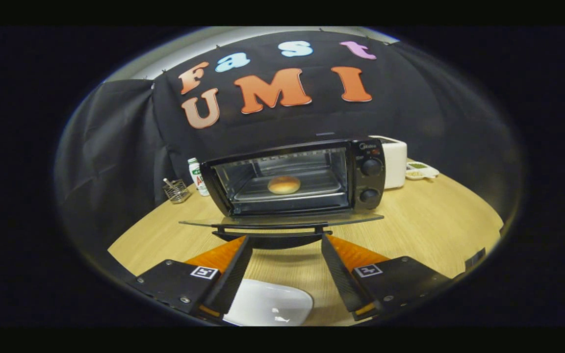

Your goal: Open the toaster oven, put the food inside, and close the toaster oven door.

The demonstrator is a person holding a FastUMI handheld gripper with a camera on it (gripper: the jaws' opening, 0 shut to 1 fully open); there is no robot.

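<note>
The tool (285, 242) has its fingers spread apart, holding nothing, its tips just under the handle of the lowered glass door (282, 221) of the black toaster oven (295, 176) mid-counter (424, 220); a round golden bun (284, 185) sits on the tray inside, and a white plate (270, 304) lies between the fingers

Bun (284, 185) in open toaster oven (307, 176)

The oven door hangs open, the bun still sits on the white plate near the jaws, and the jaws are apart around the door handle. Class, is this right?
Not quite. The gripper view shows the bun on the tray inside the oven, not on the plate. The rest holds: the door hangs open, and the gripper has its jaws apart around the handle.
</note>
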